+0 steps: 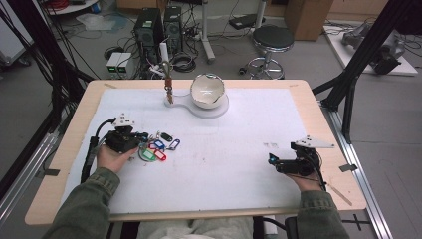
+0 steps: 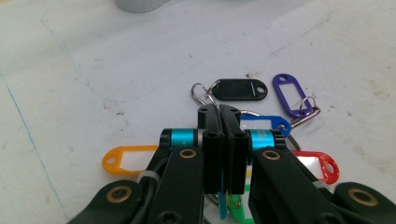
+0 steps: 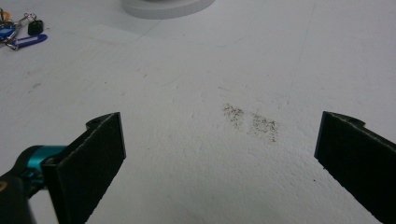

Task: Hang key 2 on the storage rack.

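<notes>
A bunch of coloured key tags [image 1: 160, 148] lies on the white mat at the left, joined by a metal ring [image 2: 201, 91]. I make out a black tag [image 2: 240, 89], a purple one [image 2: 292, 93], a blue one [image 2: 261, 123], an orange one [image 2: 128, 159], a red one [image 2: 317, 164] and a green one [image 2: 238, 210]. My left gripper [image 2: 218, 111] sits low over the middle of the bunch, its jaws pressed together where the ring runs under their tips. My right gripper [image 1: 271, 160] rests on the mat at the right, jaws wide apart with bare mat between them [image 3: 222, 119].
A white bowl [image 1: 207, 91] tilts on a white base [image 1: 221, 110] at the back centre, with a small hook post [image 1: 169, 85] on the same base. The white mat [image 1: 234, 144] covers most of the wooden table [image 1: 59, 164]. A stool and computers stand on the floor beyond.
</notes>
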{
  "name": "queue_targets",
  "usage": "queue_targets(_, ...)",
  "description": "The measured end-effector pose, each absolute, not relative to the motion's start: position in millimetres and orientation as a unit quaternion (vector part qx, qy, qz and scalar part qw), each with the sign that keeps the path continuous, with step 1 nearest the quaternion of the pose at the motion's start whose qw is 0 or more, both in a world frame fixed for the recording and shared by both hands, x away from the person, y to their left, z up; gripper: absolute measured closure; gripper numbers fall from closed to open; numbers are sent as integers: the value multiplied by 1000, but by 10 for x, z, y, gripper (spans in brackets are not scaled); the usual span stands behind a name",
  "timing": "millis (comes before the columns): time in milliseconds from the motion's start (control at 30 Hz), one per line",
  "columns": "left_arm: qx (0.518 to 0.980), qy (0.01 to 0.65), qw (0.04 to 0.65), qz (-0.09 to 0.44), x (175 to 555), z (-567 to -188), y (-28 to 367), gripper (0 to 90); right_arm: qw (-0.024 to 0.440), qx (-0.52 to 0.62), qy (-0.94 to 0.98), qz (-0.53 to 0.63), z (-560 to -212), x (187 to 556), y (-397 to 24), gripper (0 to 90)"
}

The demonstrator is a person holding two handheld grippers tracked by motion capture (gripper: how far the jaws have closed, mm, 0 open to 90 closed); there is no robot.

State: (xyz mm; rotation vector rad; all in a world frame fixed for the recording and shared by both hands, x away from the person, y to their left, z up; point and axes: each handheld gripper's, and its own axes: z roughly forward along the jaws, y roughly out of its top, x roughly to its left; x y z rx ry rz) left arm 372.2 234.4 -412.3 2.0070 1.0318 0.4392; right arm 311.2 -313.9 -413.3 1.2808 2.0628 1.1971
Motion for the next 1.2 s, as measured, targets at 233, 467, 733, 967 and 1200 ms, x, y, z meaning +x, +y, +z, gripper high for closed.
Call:
queue_targets(233,776,418,437,180,3698,-4044,2410,878,215,462,743,433,-4132,3111,-3136,10)
queue_targets(467,756,426,460,187,3667,-3941,2469,879,216,461,744,434,-4127,3109,-3137,10)
queue_targets(733,746,426,472,198,3632,-3847,2447,879,217,462,743,433,-4123,3108,-3131,10)
queue_targets(967,742,417,484,202,3610,-3720,2470,878,218,462,744,431,-4123,3109,-3128,10)
queue_targets(1200,735,405,507,198,3607,-3594,2491,878,221,459,746,430,-4128,3109,-3128,10)
